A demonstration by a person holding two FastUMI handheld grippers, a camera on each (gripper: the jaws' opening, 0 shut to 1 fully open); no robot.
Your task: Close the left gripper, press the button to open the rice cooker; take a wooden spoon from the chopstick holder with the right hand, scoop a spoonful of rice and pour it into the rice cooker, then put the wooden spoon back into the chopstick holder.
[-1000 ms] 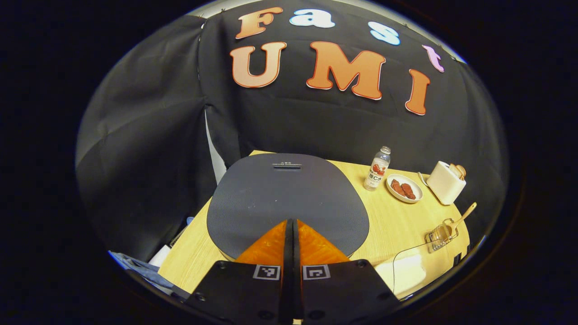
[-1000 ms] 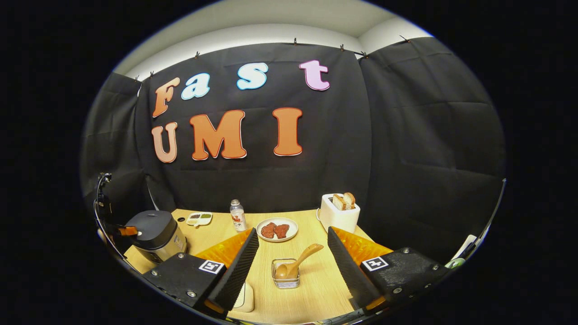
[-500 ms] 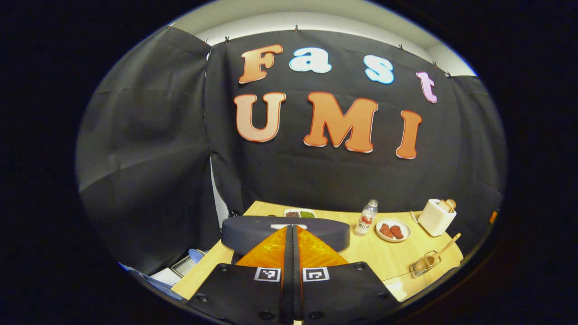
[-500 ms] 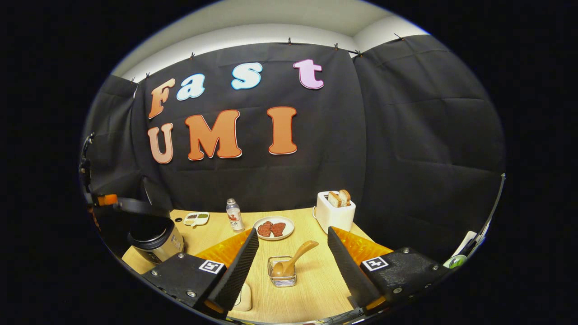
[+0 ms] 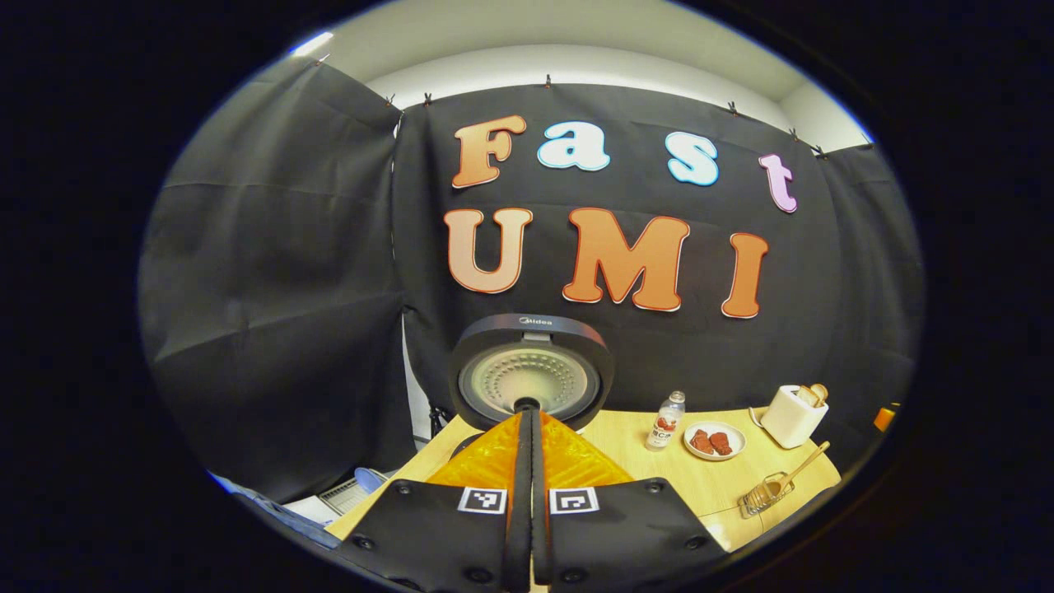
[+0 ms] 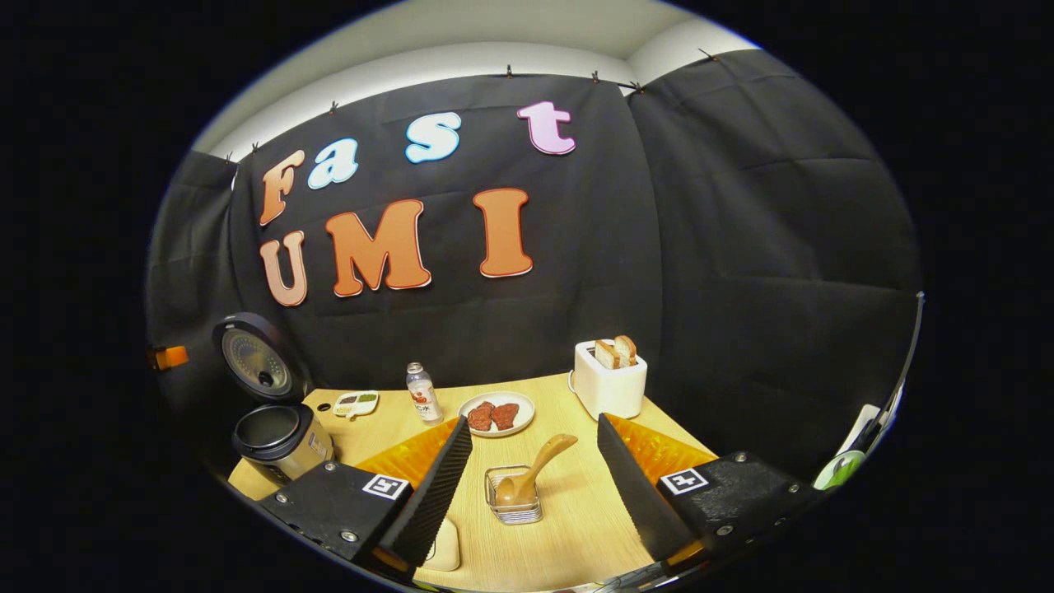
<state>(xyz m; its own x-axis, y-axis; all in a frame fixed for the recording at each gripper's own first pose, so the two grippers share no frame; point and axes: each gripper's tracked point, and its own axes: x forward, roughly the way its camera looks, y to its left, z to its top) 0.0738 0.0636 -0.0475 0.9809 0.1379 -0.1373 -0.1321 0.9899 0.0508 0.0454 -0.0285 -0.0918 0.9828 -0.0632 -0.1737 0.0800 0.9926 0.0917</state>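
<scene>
Rice cooker (image 6: 282,441) at the table's (image 6: 568,527) left edge, lid (image 5: 531,380) raised upright just beyond the left gripper (image 5: 527,416), whose fingers are pressed together. Right gripper (image 6: 531,457) spread wide, with the wire chopstick holder (image 6: 513,496) and its wooden spoon (image 6: 535,473) between its fingers, untouched. Toward the back edge: bottle (image 6: 421,394), plate of meat (image 6: 496,413), white toaster (image 6: 609,383).

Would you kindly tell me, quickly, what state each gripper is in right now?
Left gripper: closed, holding nothing, in front of the open dark rice cooker lid.
Right gripper: open, empty, either side of the light wooden spoon.
</scene>
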